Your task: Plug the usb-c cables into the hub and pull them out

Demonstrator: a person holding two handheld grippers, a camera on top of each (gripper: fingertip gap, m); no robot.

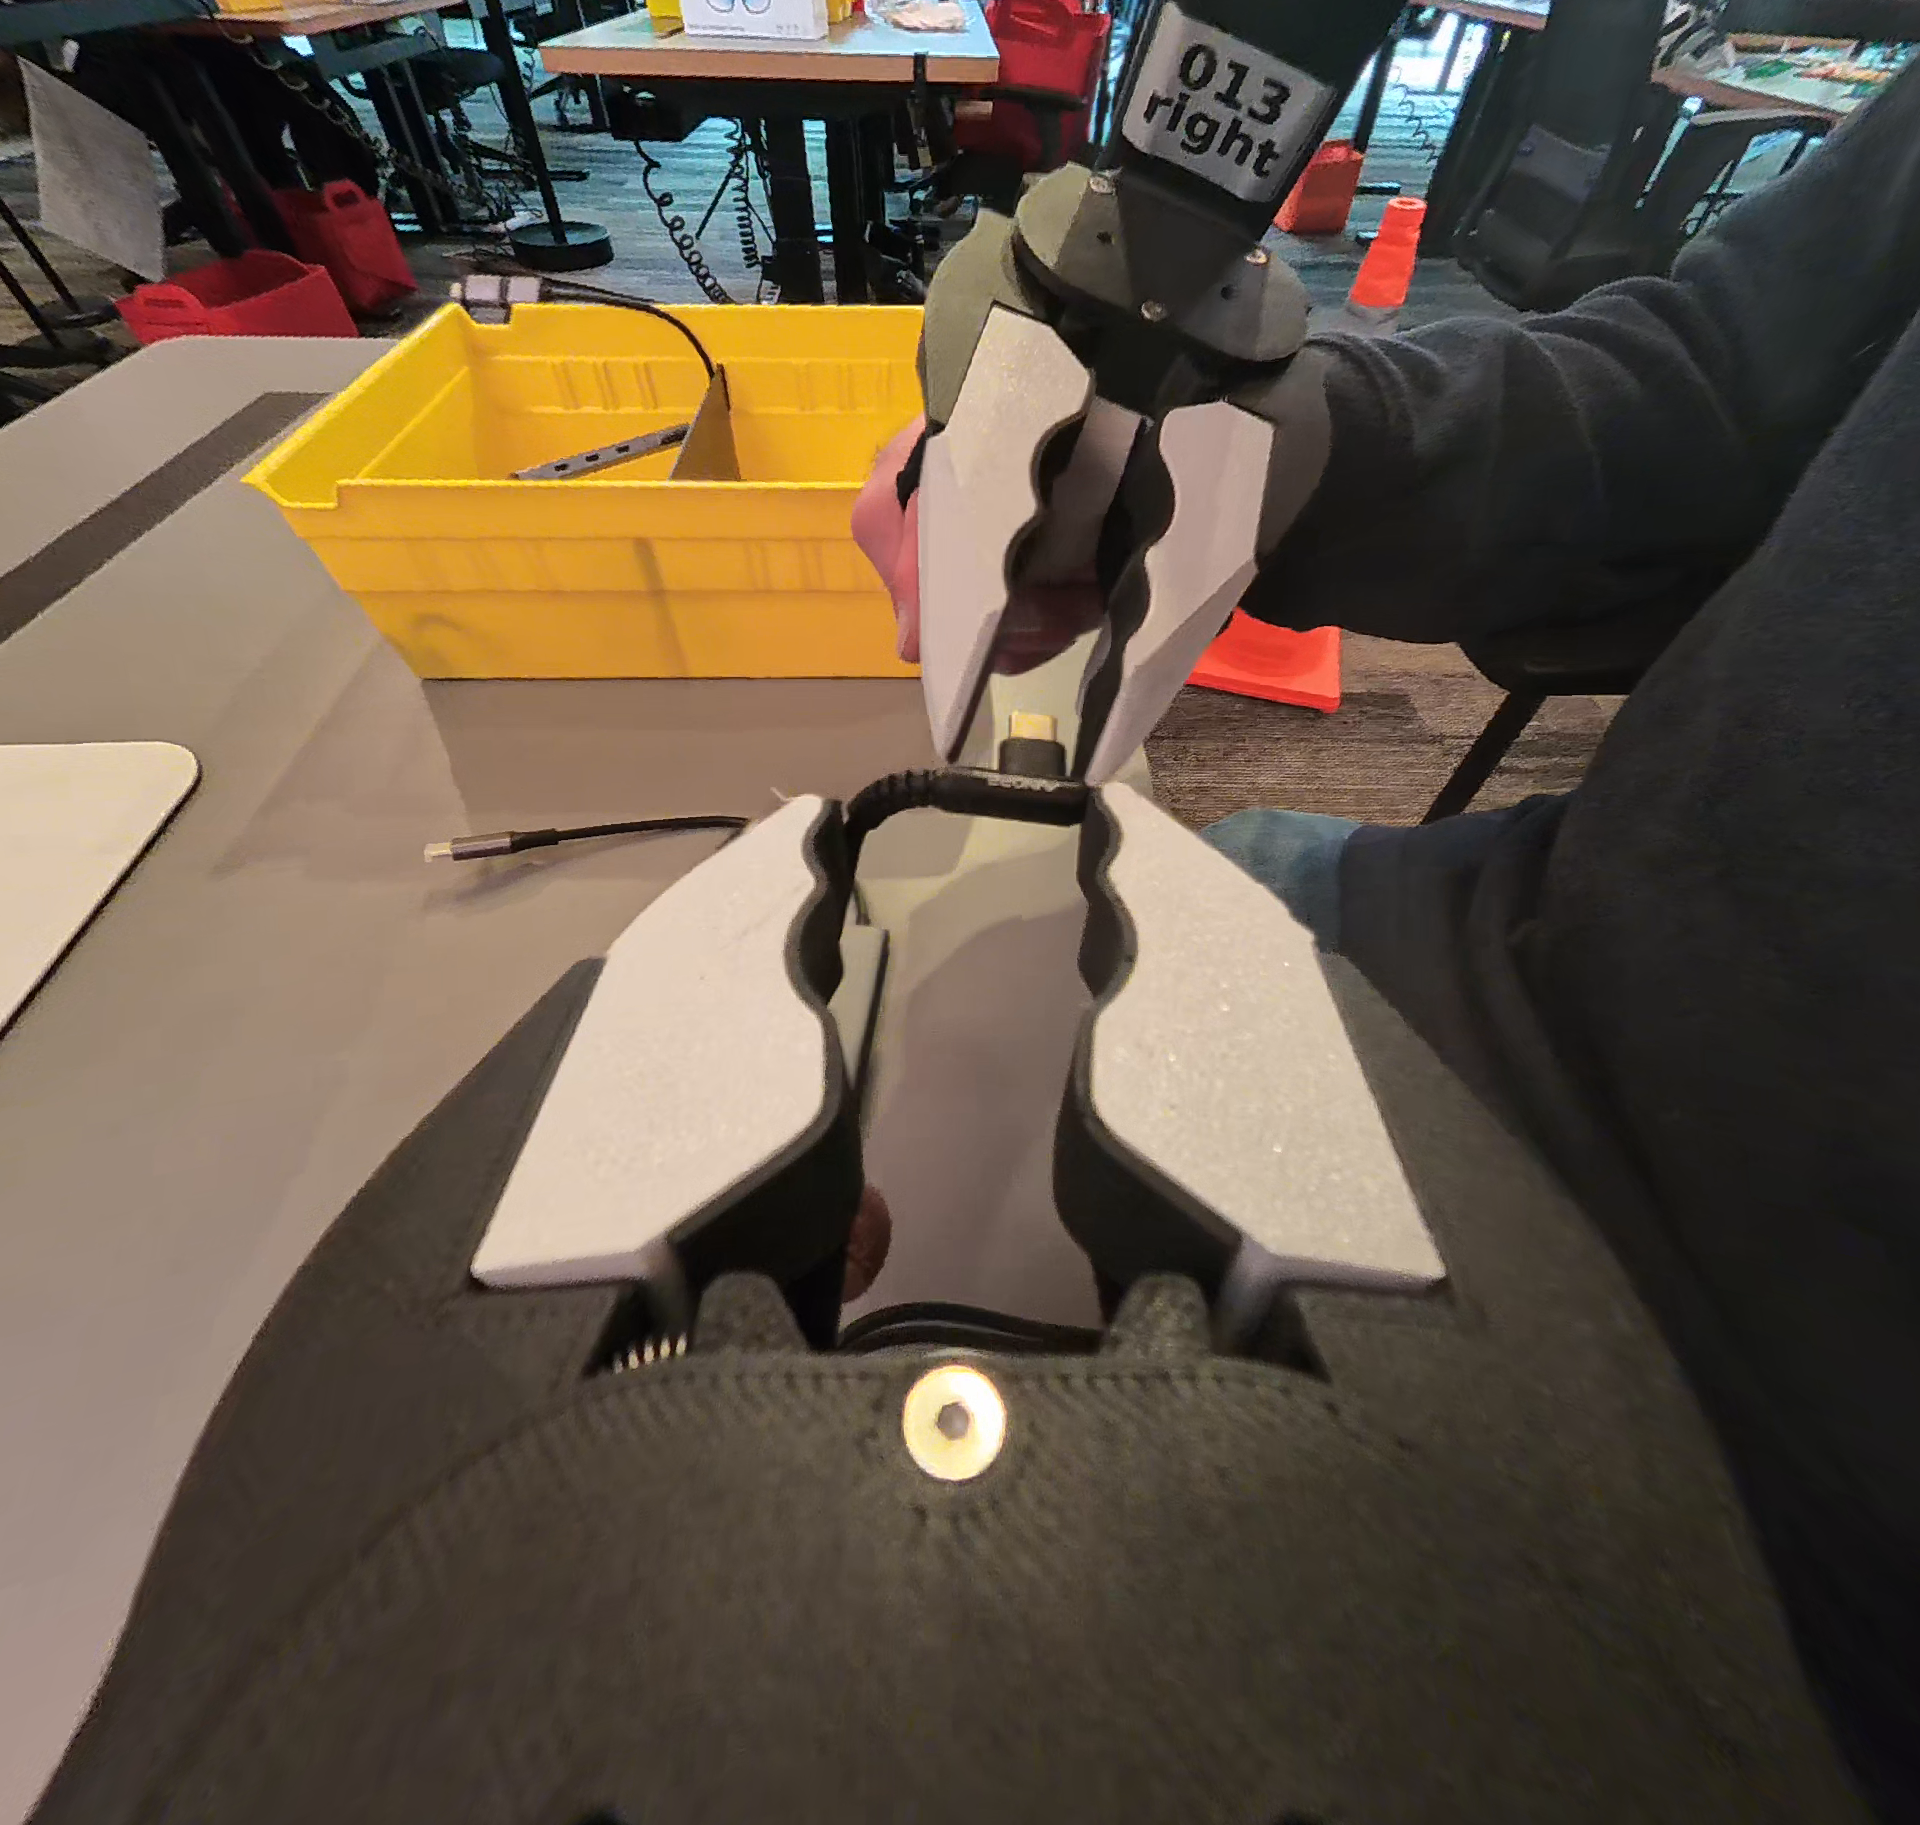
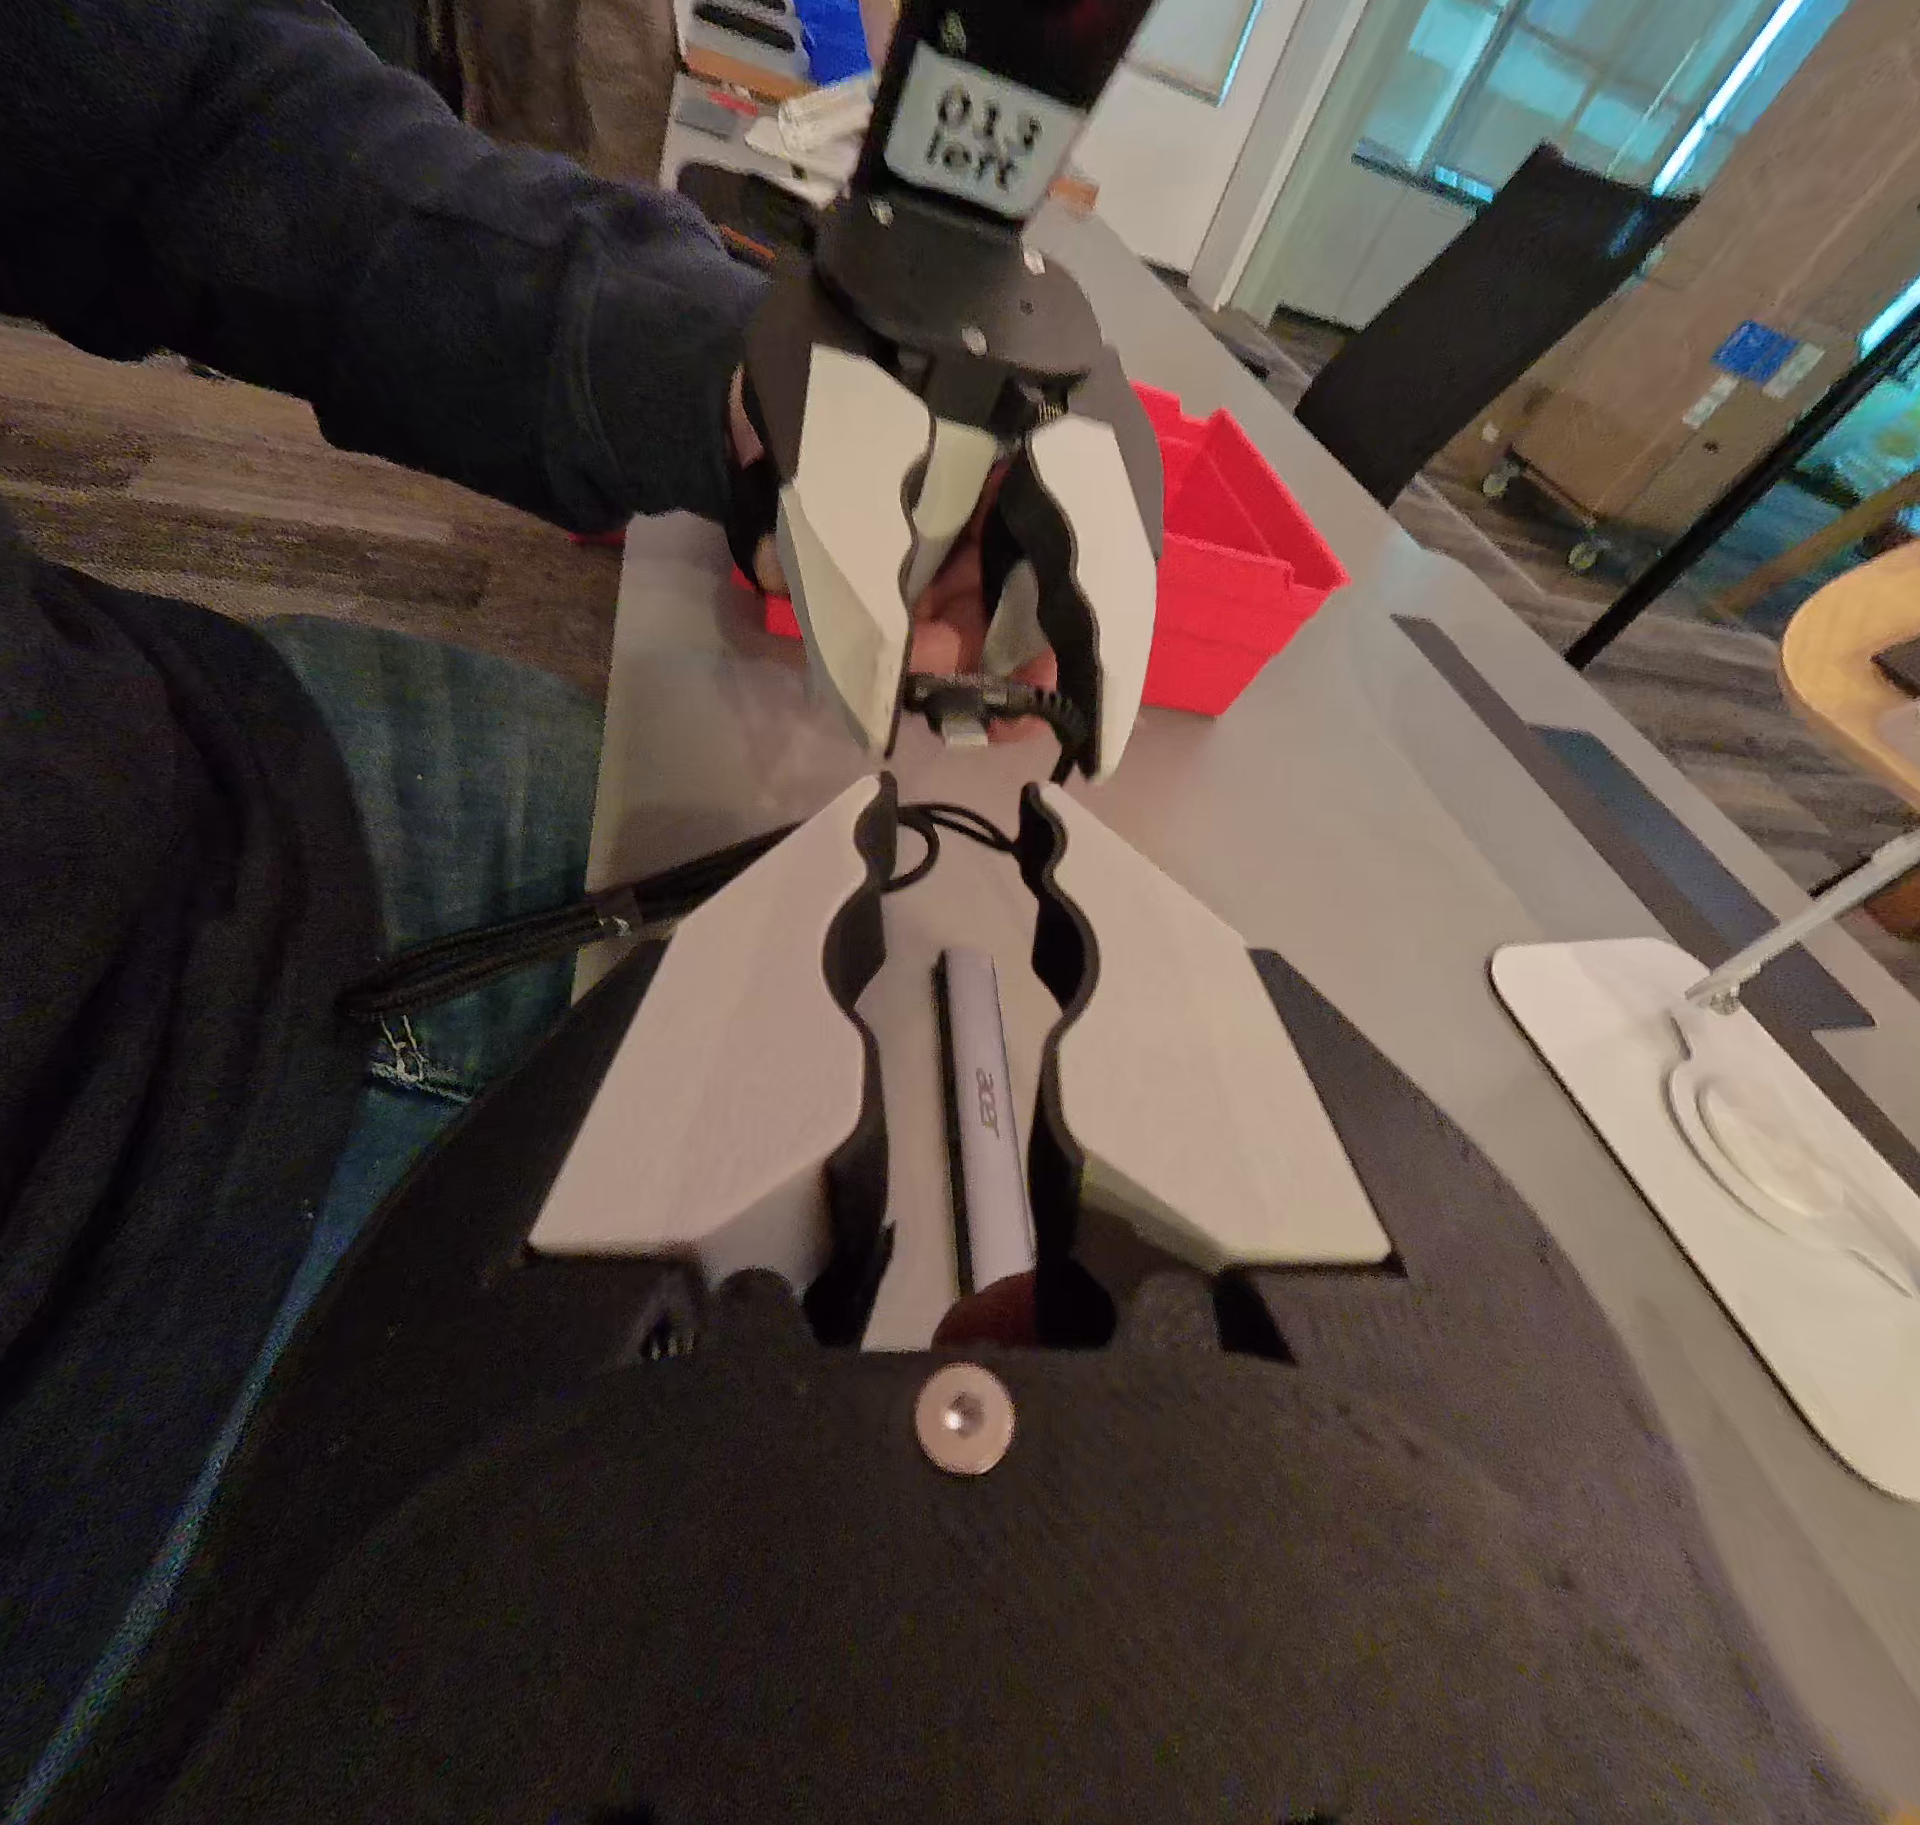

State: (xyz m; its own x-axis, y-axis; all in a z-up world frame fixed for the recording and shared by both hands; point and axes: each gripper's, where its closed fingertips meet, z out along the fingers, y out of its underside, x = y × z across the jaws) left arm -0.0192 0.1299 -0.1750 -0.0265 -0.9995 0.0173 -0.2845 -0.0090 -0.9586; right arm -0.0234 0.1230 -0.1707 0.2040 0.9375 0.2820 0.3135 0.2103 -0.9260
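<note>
Left gripper (image 1: 961,804) clamping the right-angle usb-c plug (image 1: 1023,788) at its tips, right gripper (image 1: 1023,747) pointing down at the plug – fingers apart, straddling its connector.

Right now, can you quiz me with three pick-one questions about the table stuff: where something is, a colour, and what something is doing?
1. Where is the grey hub?
A. inside the yellow bin
B. on a shelf
C. on the floor

2. What colour is the second bin on the table?
A. blue
B. red
C. green

3. What is happening to the black cable's plug?
A. it lies loose on the floor
B. it is pinched between the tips of the left tool
C. it sits plugged into the grey hub

Answers:
1. A, the hub leans against the divider inside that bin.
2. B, the right wrist view shows it bright red.
3. B, both views show the tips closed on it.
</note>
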